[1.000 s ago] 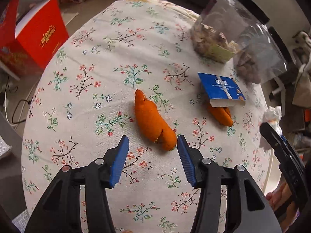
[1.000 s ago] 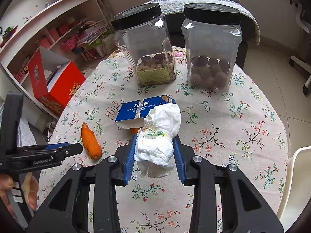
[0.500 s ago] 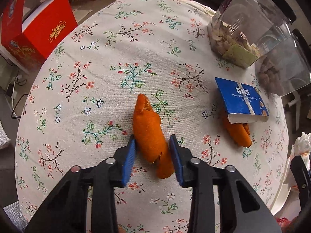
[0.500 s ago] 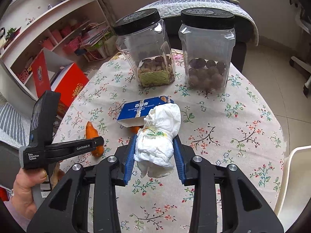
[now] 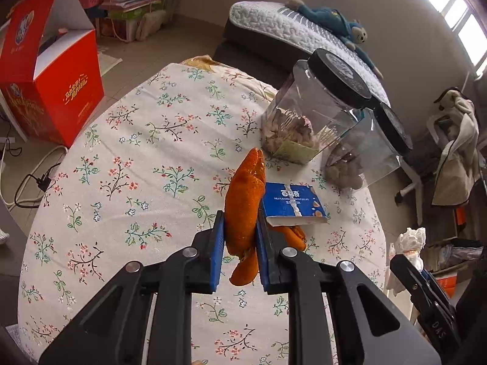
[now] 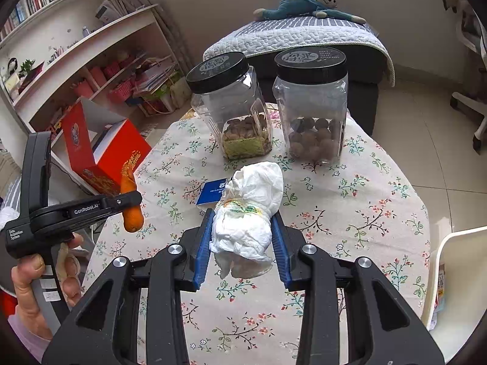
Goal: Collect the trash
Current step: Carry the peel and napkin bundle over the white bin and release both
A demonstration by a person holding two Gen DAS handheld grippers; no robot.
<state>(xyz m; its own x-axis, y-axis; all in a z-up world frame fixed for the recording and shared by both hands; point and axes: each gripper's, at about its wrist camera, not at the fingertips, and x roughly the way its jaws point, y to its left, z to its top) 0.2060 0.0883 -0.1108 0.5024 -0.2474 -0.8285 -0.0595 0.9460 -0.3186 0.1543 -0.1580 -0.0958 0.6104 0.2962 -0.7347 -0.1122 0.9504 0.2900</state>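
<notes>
My left gripper (image 5: 240, 231) is shut on an orange peel (image 5: 245, 203) and holds it above the floral tablecloth (image 5: 146, 152); it also shows in the right wrist view (image 6: 131, 203), peel (image 6: 131, 213) hanging from it. My right gripper (image 6: 242, 228) is shut on a crumpled white tissue wad (image 6: 249, 210), held above the table; the wad also shows in the left wrist view (image 5: 411, 240). A blue carton (image 5: 293, 203) lies on the cloth with a second orange peel (image 5: 293, 232) under its near edge. The carton is partly hidden behind the tissue in the right wrist view (image 6: 213, 191).
Two clear jars with black lids (image 6: 234, 112) (image 6: 312, 106) stand at the table's far side. A red open box (image 5: 51, 91) sits on the floor to the left. A shelf unit (image 6: 91, 67) and a white chair (image 6: 456, 267) flank the table.
My left gripper closed on the orange peel and lifted it off the cloth. The right gripper kept holding the tissue wad, nearly still.
</notes>
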